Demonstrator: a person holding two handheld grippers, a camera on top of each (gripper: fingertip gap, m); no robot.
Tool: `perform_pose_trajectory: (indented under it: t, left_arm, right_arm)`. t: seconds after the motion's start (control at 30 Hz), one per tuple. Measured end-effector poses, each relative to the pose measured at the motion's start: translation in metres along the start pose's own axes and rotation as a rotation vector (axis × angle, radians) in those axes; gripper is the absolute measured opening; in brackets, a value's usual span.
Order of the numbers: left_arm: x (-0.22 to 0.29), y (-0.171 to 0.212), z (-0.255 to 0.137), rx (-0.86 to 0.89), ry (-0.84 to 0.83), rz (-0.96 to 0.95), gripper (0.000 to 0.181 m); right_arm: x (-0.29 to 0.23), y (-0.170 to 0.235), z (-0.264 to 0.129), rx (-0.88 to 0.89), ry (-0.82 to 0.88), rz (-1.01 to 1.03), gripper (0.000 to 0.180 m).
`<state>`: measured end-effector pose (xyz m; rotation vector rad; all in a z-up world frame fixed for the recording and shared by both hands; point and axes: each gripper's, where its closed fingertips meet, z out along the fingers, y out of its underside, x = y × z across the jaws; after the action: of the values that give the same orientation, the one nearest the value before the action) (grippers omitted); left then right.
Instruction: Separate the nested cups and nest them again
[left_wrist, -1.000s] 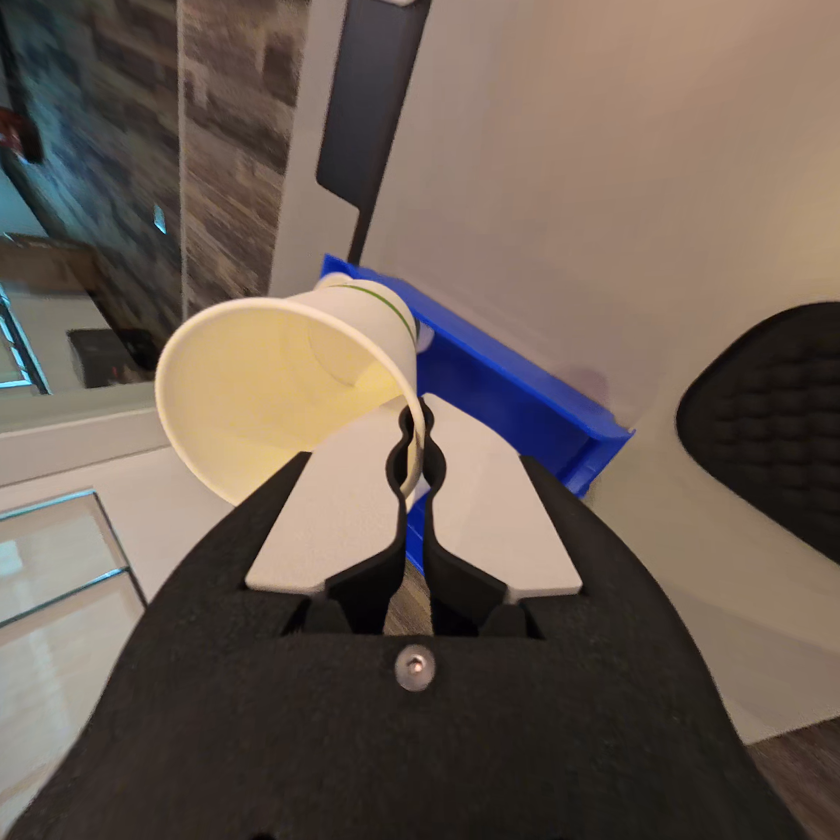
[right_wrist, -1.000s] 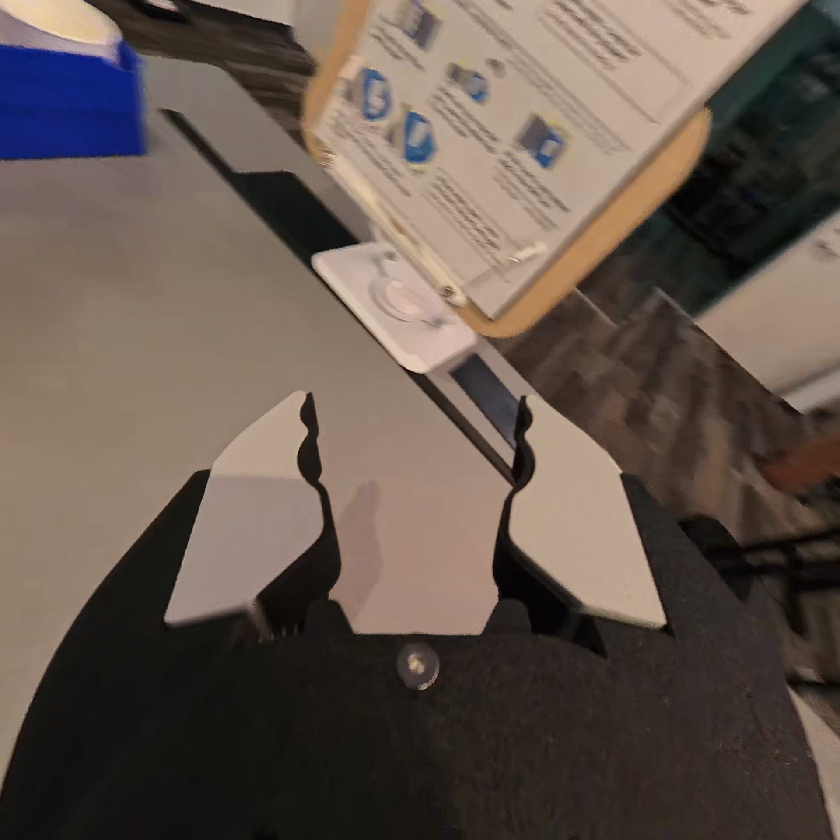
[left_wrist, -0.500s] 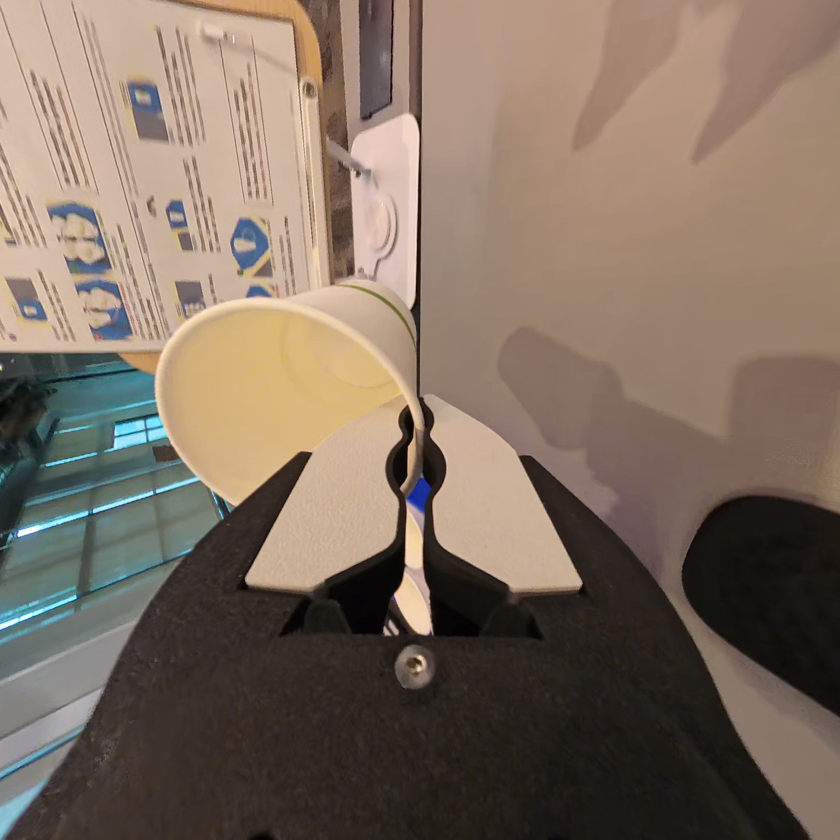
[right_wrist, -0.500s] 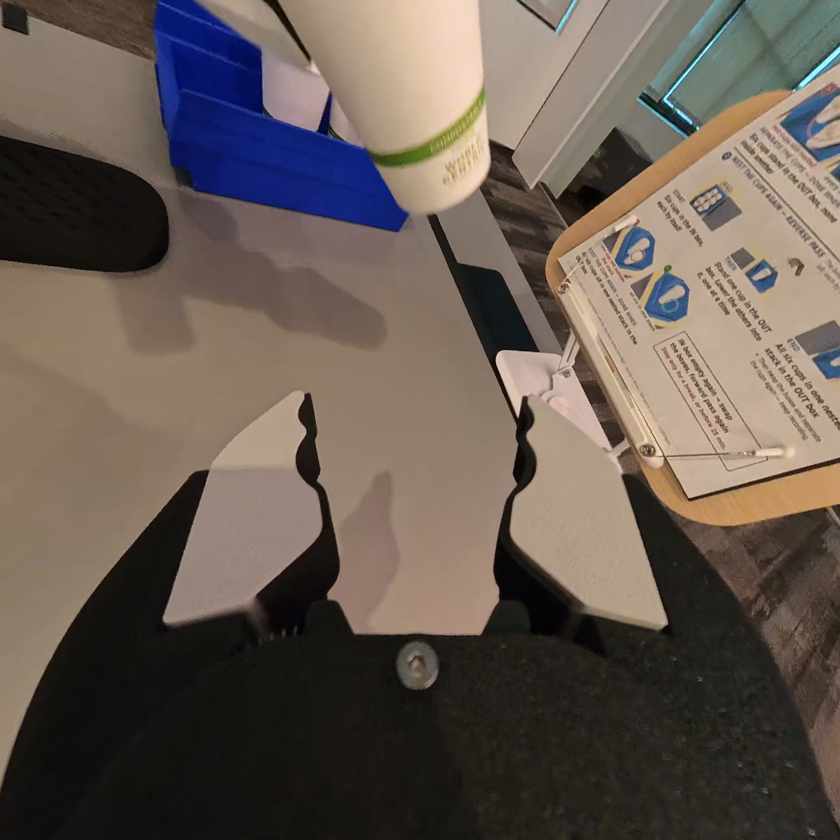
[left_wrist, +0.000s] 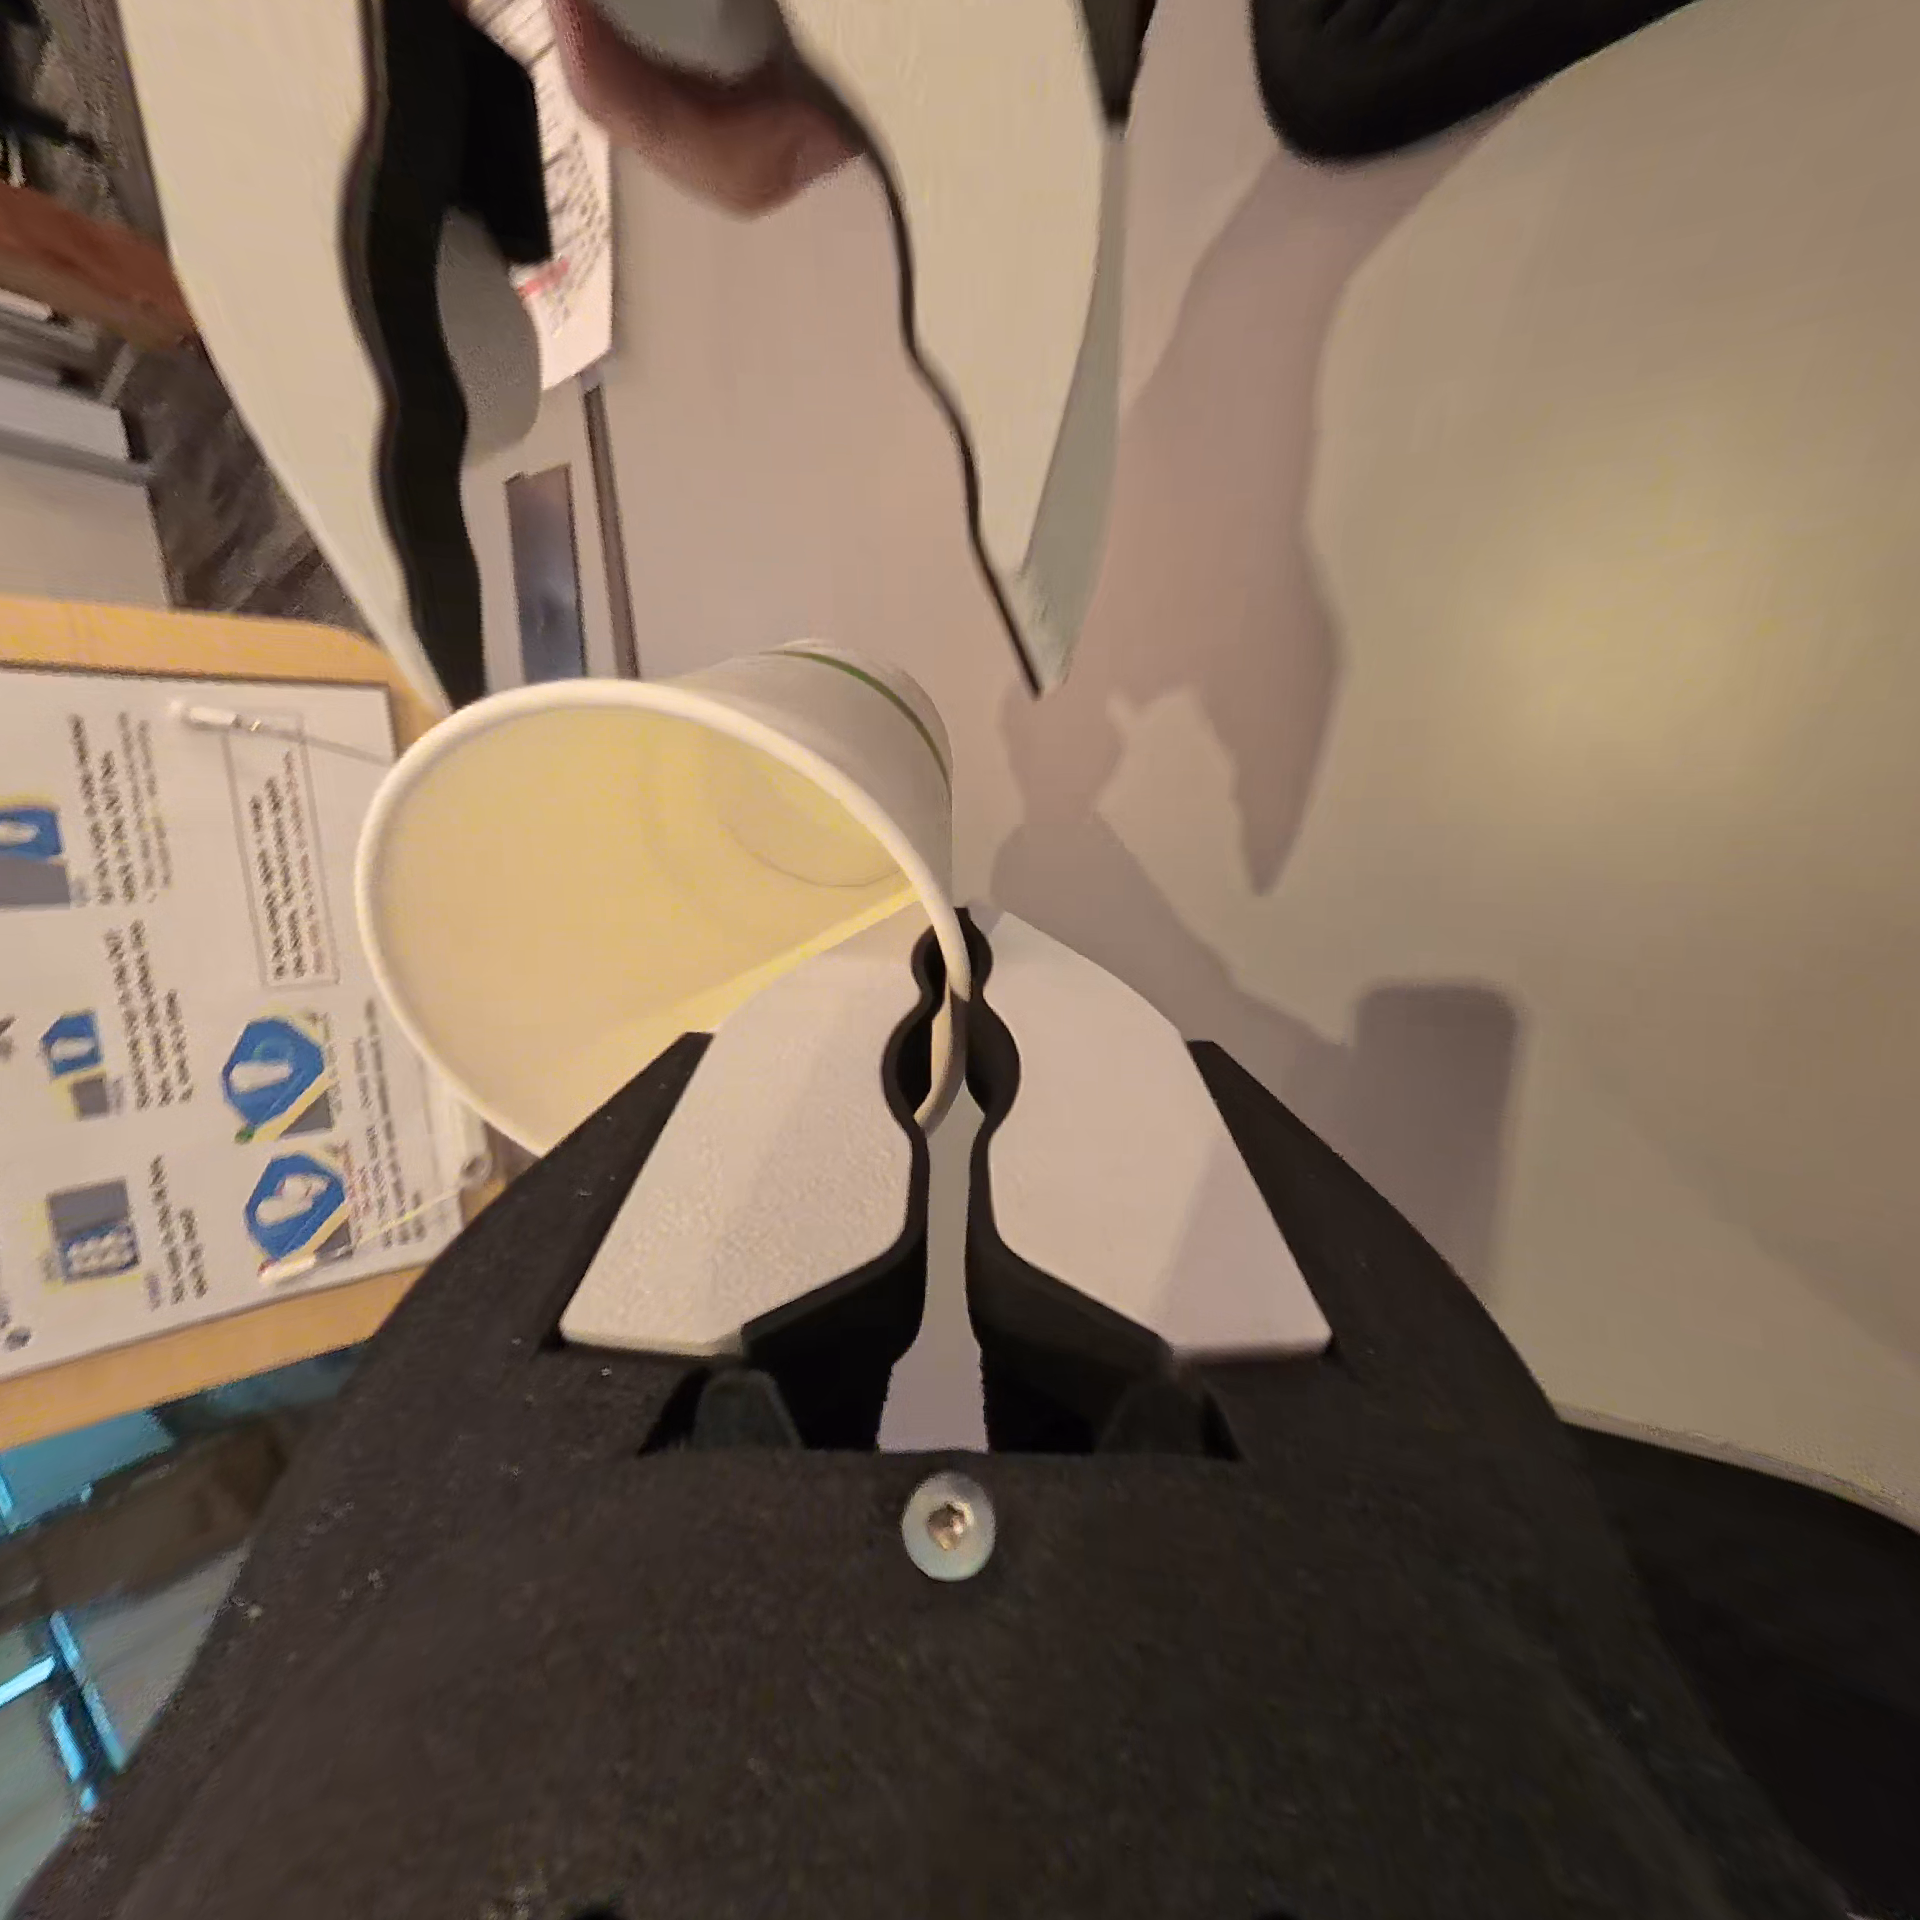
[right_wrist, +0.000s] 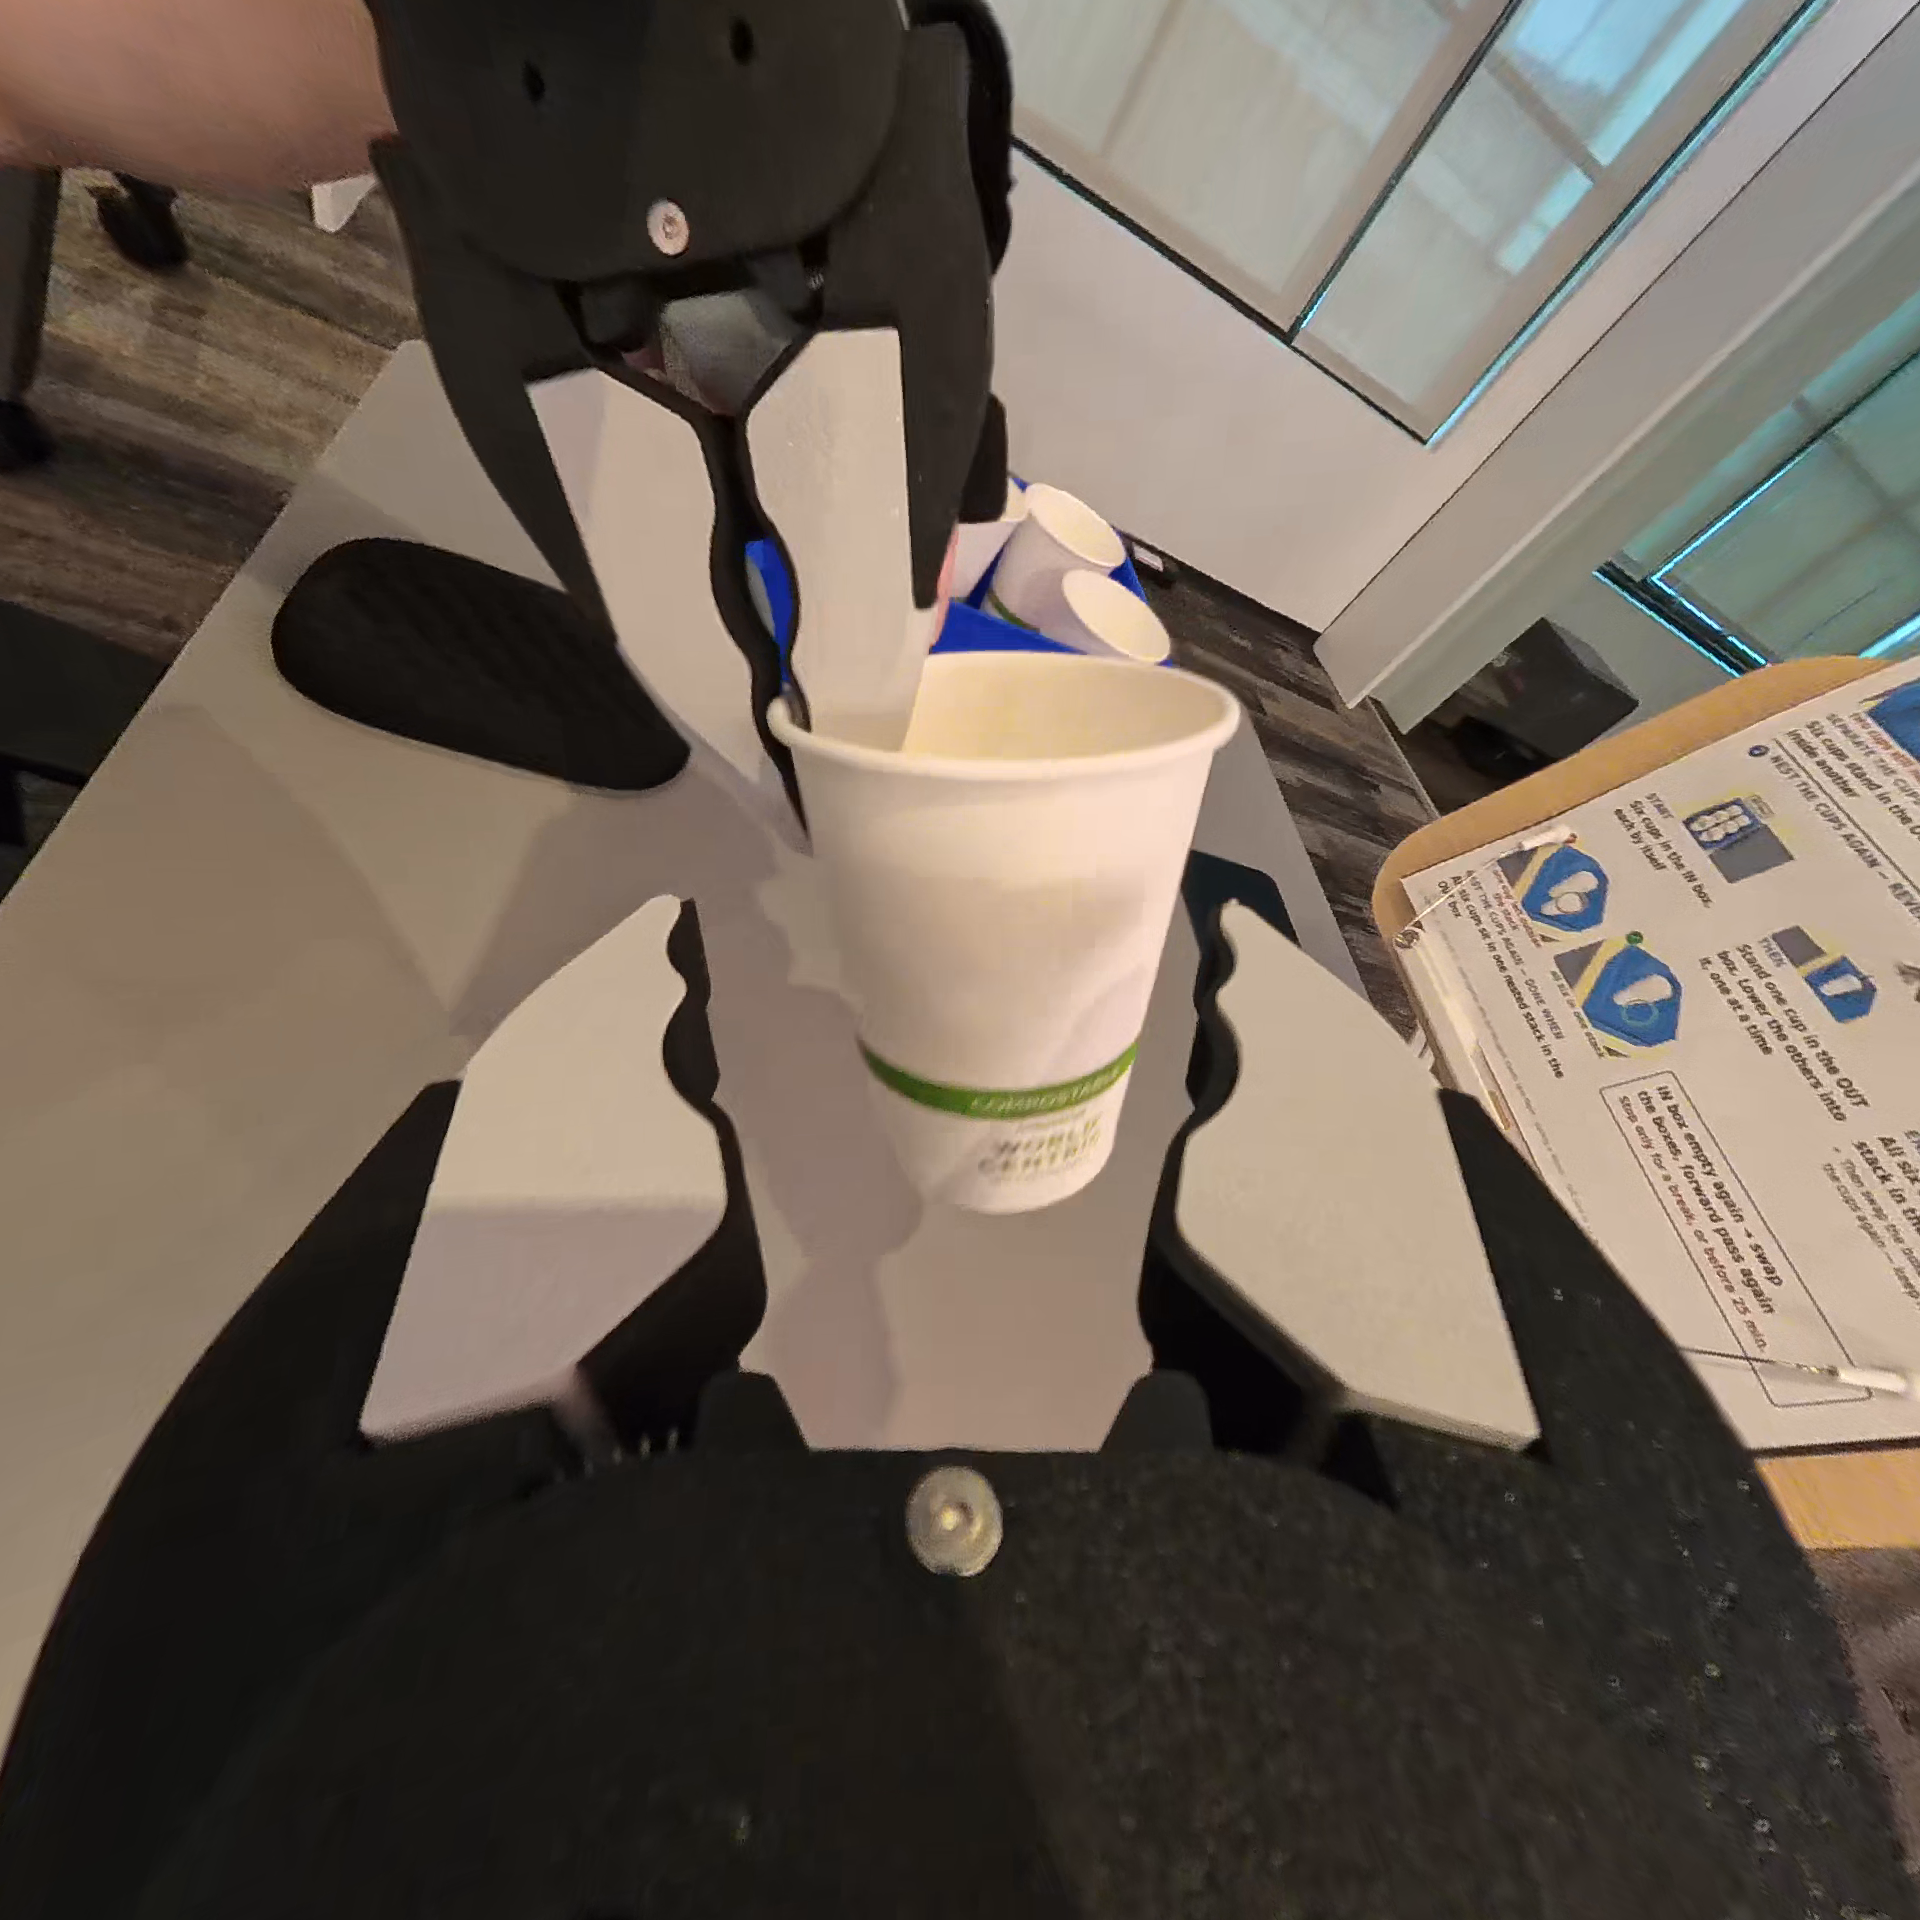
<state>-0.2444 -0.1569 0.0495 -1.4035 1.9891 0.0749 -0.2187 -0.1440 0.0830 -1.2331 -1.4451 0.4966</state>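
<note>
Printed lettering sits on the green band and below it on the white paper cup (right_wrist: 1003, 935), held between the right gripper's (right_wrist: 951, 961) spread fingers. A printed instruction sheet (right_wrist: 1704, 1049) with blue pictograms lies right of that gripper.

Our left gripper (left_wrist: 951, 997) comes down from above with its jaws pinched tight on the rim of a cup (left_wrist: 665, 862), one finger inside; our right gripper (right_wrist: 948, 997) waits below, jaws spread wide, gripping nothing
</note>
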Motion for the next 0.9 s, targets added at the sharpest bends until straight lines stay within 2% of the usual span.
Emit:
perform_pose_trajectory:
  t: [0.27, 0.47, 0.53, 0.8, 0.83, 0.9]
  left_arm:
    - [0.022, -0.030, 0.001, 0.064, 0.114, 0.048, 0.000]
    - [0.033, -0.031, 0.002, 0.042, 0.137, 0.089, 0.000]
    - [0.034, -0.032, 0.001, 0.047, 0.129, 0.102, 0.000]
    - [0.041, -0.036, -0.002, 0.040, 0.141, 0.113, 0.001]
    - [0.041, -0.036, -0.002, 0.040, 0.136, 0.104, 0.002]
    - [0.034, -0.036, -0.001, 0.047, 0.090, 0.082, 0.023]
  right_arm:
    - [-0.015, 0.020, 0.013, -0.083, -0.095, -0.008, 0.089]
    - [-0.029, 0.025, 0.018, -0.073, -0.201, 0.038, 0.089]
    - [-0.034, 0.026, 0.019, -0.070, -0.243, 0.068, 0.095]
    - [-0.045, 0.022, 0.017, -0.038, -0.343, 0.107, 0.090]
    - [-0.045, 0.023, 0.018, -0.039, -0.344, 0.107, 0.090]
    - [-0.045, 0.022, 0.018, -0.033, -0.351, 0.118, 0.090]
